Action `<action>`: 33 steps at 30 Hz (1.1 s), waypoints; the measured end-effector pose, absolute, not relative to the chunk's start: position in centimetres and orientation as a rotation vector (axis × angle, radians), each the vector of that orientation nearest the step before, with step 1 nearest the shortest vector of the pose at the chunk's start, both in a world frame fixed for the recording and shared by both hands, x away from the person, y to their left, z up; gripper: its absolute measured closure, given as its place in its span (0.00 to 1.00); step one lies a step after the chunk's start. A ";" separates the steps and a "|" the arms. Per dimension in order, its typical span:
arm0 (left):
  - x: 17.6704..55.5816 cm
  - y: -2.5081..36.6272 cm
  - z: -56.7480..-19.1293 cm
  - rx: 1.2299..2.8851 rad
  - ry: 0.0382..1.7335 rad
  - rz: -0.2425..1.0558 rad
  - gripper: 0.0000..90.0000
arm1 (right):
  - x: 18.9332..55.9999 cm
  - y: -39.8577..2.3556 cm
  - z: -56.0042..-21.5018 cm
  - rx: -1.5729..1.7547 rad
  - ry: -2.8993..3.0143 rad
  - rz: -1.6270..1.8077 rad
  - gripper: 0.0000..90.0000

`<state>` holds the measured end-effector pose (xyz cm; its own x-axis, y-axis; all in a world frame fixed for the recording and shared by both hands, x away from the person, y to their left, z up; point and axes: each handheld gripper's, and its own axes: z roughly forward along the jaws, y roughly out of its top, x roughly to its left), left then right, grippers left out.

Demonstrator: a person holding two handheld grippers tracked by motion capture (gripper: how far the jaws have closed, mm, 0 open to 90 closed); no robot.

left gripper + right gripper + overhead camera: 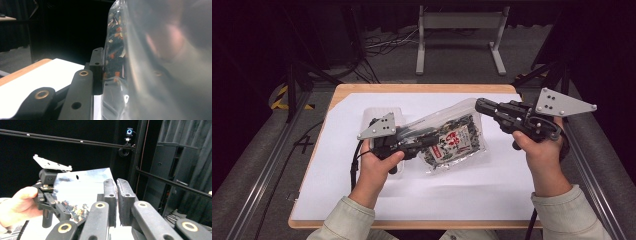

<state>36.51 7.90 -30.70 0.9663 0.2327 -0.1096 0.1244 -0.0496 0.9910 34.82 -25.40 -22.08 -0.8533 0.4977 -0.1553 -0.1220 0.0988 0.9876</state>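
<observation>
A clear plastic bag (452, 137) of dark snack pieces with a red and white label is held up above the white sheet between both grippers. My left gripper (431, 140) is shut on the bag's lower left part. In the left gripper view one black jaw presses against the bag (117, 60), and the film hides the other jaw. My right gripper (480, 105) pinches the bag's upper right corner. In the right gripper view its two pads (110, 192) stand close together on the thin bag edge (80, 185), with the left gripper (51, 195) and a hand beyond.
A white sheet (492, 190) covers the wooden table (412, 88). Another clear plastic pack (382, 114) lies behind the left gripper. A grey metal stand (459, 30) and cables sit on the floor beyond the table. Rails run along both sides.
</observation>
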 end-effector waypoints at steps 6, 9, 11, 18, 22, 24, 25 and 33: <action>36.2 8.0 -29.8 1.664 0.297 0.107 0.81 | 34.6 -25.3 -22.3 0.358 1.886 1.740 0.80; 36.1 8.1 -29.4 1.676 0.305 0.129 0.81 | 34.5 -25.4 -22.3 0.366 1.863 1.748 0.70; 36.1 8.3 -29.0 1.671 0.300 0.139 0.81 | 34.7 -25.5 -22.5 0.389 1.863 1.776 0.56; 36.1 9.5 -27.1 1.656 0.327 0.189 0.81 | 35.1 -26.4 -23.8 0.504 1.883 1.753 0.43; 36.1 10.3 -26.0 1.648 0.335 0.214 0.81 | 35.3 -26.9 -24.3 0.542 1.883 1.730 0.43; 36.1 10.9 -25.3 1.643 0.342 0.237 0.81 | 35.4 -27.3 -24.7 0.574 1.889 1.717 0.43; 36.1 11.3 -24.9 1.642 0.354 0.252 0.81 | 35.5 -27.5 -24.9 0.587 1.890 1.713 0.43; 36.6 13.5 -24.1 1.629 0.414 0.313 0.81 | 36.2 -28.6 -26.5 0.662 1.915 1.655 0.37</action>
<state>36.56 13.52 -24.10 0.8951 0.4439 -0.0418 0.0817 -0.0712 0.9941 36.22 -28.58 -26.50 -0.7457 0.6627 -0.0687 0.0280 0.1342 0.9906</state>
